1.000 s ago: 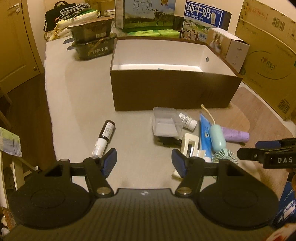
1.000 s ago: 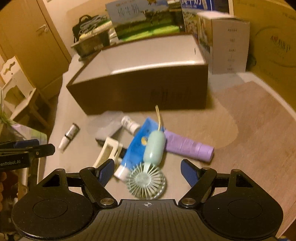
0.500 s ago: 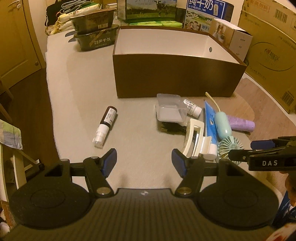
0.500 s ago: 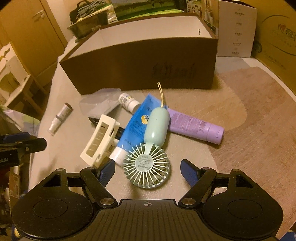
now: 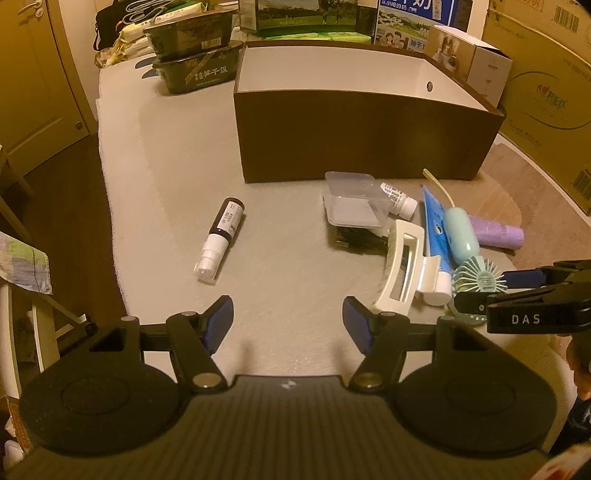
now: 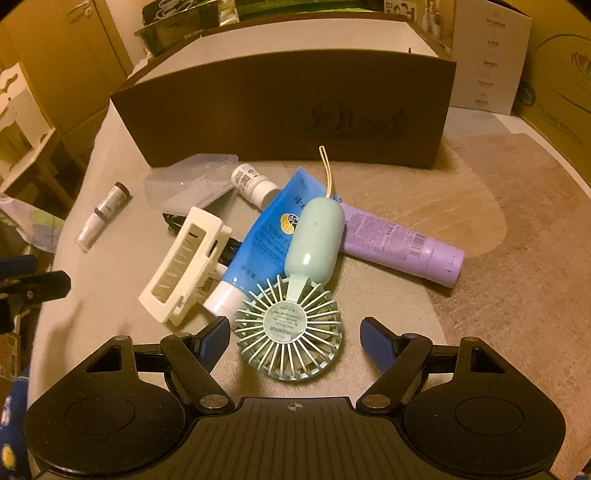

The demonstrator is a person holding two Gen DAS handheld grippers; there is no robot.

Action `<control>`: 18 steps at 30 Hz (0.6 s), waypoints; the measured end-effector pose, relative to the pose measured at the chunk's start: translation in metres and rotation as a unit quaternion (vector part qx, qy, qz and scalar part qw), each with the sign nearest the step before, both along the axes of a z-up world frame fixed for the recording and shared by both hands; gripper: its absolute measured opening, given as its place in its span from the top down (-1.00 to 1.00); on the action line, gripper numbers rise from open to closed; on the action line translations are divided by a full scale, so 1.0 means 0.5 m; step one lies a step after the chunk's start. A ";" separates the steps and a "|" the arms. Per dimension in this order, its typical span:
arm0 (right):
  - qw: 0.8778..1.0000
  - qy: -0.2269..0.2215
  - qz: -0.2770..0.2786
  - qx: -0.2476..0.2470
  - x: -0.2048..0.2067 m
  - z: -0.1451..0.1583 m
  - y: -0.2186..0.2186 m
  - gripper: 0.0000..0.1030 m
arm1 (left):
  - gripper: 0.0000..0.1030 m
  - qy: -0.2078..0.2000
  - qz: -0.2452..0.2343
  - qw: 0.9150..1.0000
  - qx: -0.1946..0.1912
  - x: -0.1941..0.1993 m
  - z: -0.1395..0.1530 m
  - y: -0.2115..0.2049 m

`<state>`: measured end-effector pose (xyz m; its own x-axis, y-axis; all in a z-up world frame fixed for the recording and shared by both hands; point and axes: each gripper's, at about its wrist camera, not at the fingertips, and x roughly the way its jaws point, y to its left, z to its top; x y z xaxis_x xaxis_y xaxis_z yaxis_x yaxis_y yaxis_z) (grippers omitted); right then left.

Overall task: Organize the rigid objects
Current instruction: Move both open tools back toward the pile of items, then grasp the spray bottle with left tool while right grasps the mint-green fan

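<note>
A mint handheld fan lies on a blue tube and a purple tube, beside a cream clip, a small white bottle and a clear plastic case. A dark spray bottle lies apart to the left. My right gripper is open, its fingers on either side of the fan head. My left gripper is open and empty above bare table. The brown box stands behind the pile, open at the top.
Food trays and milk cartons stand behind the box. A white carton and large cardboard boxes are at the right. The table's left edge drops to the floor. A tan mat covers the right side.
Both grippers have moved back and lower, so the objects appear farther up. My right gripper has come in around the fan head. Both stay open.
</note>
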<state>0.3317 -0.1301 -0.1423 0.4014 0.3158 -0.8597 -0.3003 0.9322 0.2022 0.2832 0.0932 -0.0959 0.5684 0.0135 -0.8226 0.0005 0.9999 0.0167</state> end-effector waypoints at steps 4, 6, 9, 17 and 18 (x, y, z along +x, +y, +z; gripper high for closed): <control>1.000 -0.003 0.023 0.002 -0.002 -0.007 -0.001 -0.25 | -0.23 0.001 -0.002 1.000 0.001 0.002 -0.006 0.004; 0.999 -0.009 0.036 -0.006 -0.004 -0.004 -0.004 -0.25 | -0.23 0.002 -0.003 1.000 0.002 0.003 -0.009 0.007; 0.998 -0.022 0.051 -0.024 -0.007 -0.002 -0.019 -0.25 | -0.23 0.001 -0.006 1.000 0.004 0.002 -0.012 0.013; 0.999 -0.021 0.019 -0.020 0.012 0.001 -0.053 -0.26 | -0.23 -0.008 -0.003 1.000 0.015 0.016 -0.024 0.044; 0.999 -0.021 0.016 -0.020 0.015 0.000 -0.051 -0.27 | -0.23 -0.009 -0.002 1.000 0.017 0.019 -0.026 0.050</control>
